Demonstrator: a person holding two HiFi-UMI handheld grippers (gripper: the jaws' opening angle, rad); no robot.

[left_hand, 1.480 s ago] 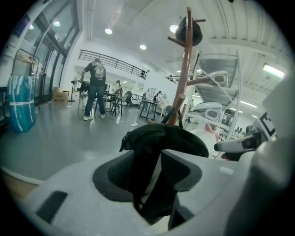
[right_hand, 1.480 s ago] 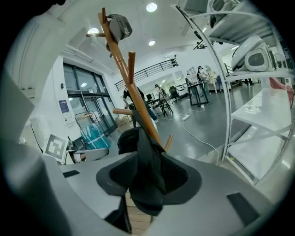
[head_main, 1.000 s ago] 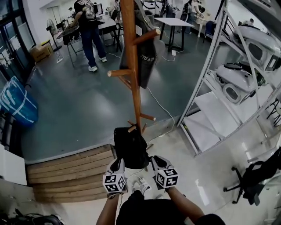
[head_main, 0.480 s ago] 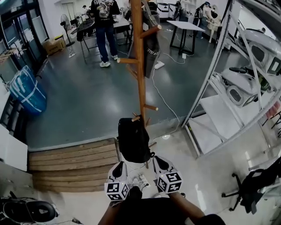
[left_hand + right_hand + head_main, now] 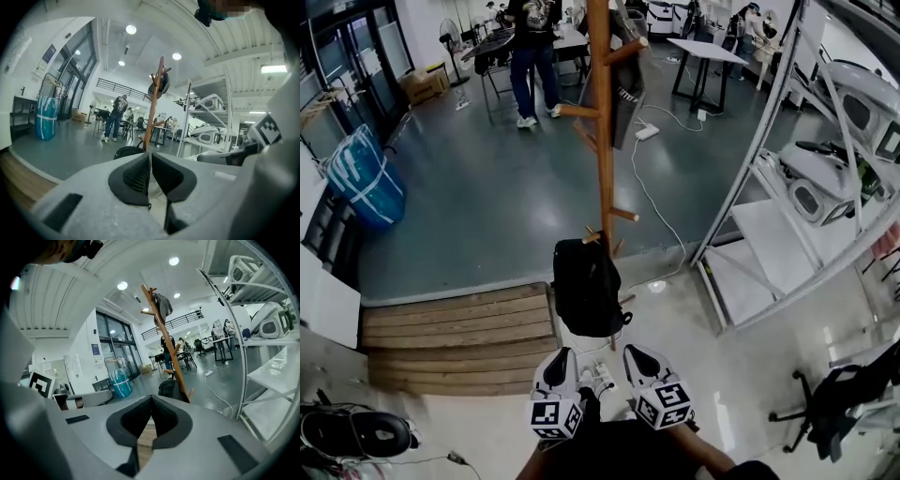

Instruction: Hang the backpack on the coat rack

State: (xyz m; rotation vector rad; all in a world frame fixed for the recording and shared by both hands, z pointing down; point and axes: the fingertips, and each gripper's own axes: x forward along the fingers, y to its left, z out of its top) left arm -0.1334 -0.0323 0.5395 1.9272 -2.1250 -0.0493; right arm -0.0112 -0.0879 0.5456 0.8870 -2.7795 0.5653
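The black backpack [image 5: 586, 286] hangs from a low peg of the wooden coat rack [image 5: 602, 141], close to the floor. It also shows small in the left gripper view as the backpack [image 5: 125, 151] beside the rack pole [image 5: 153, 112], and in the right gripper view as the backpack [image 5: 168, 388] against the pole [image 5: 162, 329]. My left gripper [image 5: 564, 353] and right gripper [image 5: 632, 351] sit side by side nearer me than the bag, clear of it. Both are shut with nothing between the pads: left gripper [image 5: 150, 155], right gripper [image 5: 151, 400].
A dark garment [image 5: 624, 94] hangs high on the rack. Metal shelving [image 5: 741, 187] with white machines stands at the right. A wooden step [image 5: 459, 328] lies left of the bag. A blue bag [image 5: 364, 178], a standing person [image 5: 532, 56] and a black chair [image 5: 832, 403] are around.
Both grippers have drawn back from the backpack toward me and risen. The backpack stays hanging on the low peg. The head view has shifted a little.
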